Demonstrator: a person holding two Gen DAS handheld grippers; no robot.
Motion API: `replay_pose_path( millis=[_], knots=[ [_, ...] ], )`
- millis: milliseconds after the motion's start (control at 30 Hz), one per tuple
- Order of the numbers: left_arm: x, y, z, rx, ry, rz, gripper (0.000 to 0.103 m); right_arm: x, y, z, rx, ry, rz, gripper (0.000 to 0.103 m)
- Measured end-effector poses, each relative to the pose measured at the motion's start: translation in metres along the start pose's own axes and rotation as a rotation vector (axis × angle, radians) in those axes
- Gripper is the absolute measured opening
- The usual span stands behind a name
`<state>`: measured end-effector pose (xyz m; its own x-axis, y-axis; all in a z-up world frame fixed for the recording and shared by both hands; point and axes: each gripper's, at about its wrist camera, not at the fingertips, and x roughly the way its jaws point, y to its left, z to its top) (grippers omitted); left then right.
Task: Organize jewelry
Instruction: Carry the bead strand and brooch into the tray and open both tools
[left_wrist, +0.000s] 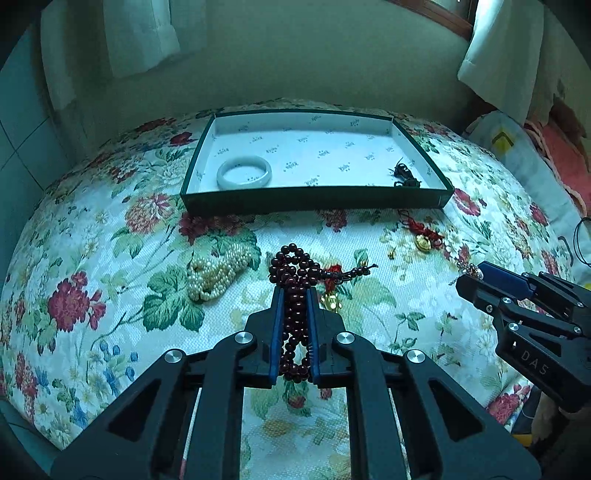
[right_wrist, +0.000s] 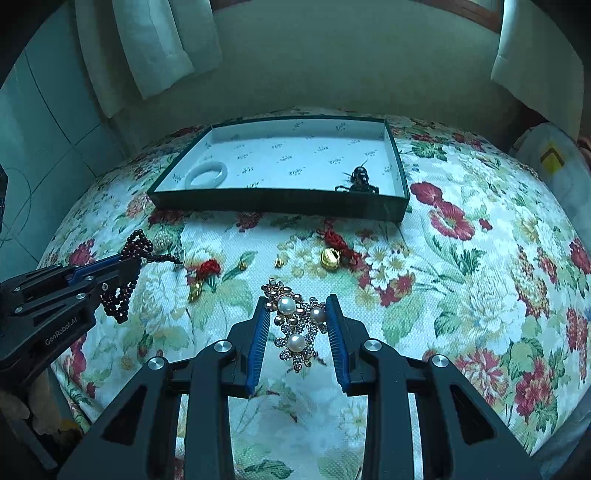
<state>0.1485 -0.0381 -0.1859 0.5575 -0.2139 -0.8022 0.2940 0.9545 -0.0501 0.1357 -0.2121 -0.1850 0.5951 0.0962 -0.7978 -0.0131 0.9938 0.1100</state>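
Note:
My left gripper (left_wrist: 295, 291) is shut on a dark red bead bracelet (left_wrist: 295, 273), held above the floral cloth; it also shows in the right wrist view (right_wrist: 125, 258). My right gripper (right_wrist: 297, 304) is shut on a pearl and rhinestone brooch (right_wrist: 295, 325), lifted off the cloth. A green tray with a white lining (left_wrist: 314, 199) stands at the back and holds a white jade bangle (left_wrist: 243, 173) on its left and a dark bead piece (left_wrist: 404, 175) at its right front corner.
On the floral cloth lie a pearl necklace pile (left_wrist: 218, 269), a red cord charm with a gold ingot (left_wrist: 423, 236), a gold bell on red cord (right_wrist: 332, 254), a red knot with a gold piece (right_wrist: 205, 273) and small gold studs (right_wrist: 279, 262).

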Motion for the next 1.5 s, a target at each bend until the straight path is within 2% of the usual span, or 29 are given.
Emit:
replay_pose_path(
  millis=[267,700,1033,1200,1400,1467,1500],
  knots=[
    [0.016,-0.005,0.051,0.028,-0.059,-0.007,0.012,0.011,0.002,0.053,-0.021,-0.081,0.008,0.032],
    [0.081,-0.01,0.126,0.048,-0.09,-0.001,0.012,0.065,-0.004,0.126,-0.008,-0.127,0.023,0.032],
    [0.152,-0.009,0.122,0.076,0.022,0.019,0.012,0.13,-0.013,0.126,-0.015,-0.013,0.005,0.032],
    [0.158,-0.012,0.118,0.1,0.012,0.032,0.014,0.143,-0.018,0.122,-0.008,0.014,0.005,0.032],
    [0.16,-0.013,0.117,0.105,0.005,0.048,0.026,0.146,-0.02,0.118,-0.005,0.015,0.012,0.033],
    [0.16,-0.012,0.118,0.102,0.009,0.043,0.036,0.147,-0.021,0.118,-0.001,0.016,0.017,0.034],
    [0.16,-0.011,0.118,0.096,0.011,0.043,0.036,0.147,-0.022,0.118,0.004,0.018,0.017,0.036]
  ],
)
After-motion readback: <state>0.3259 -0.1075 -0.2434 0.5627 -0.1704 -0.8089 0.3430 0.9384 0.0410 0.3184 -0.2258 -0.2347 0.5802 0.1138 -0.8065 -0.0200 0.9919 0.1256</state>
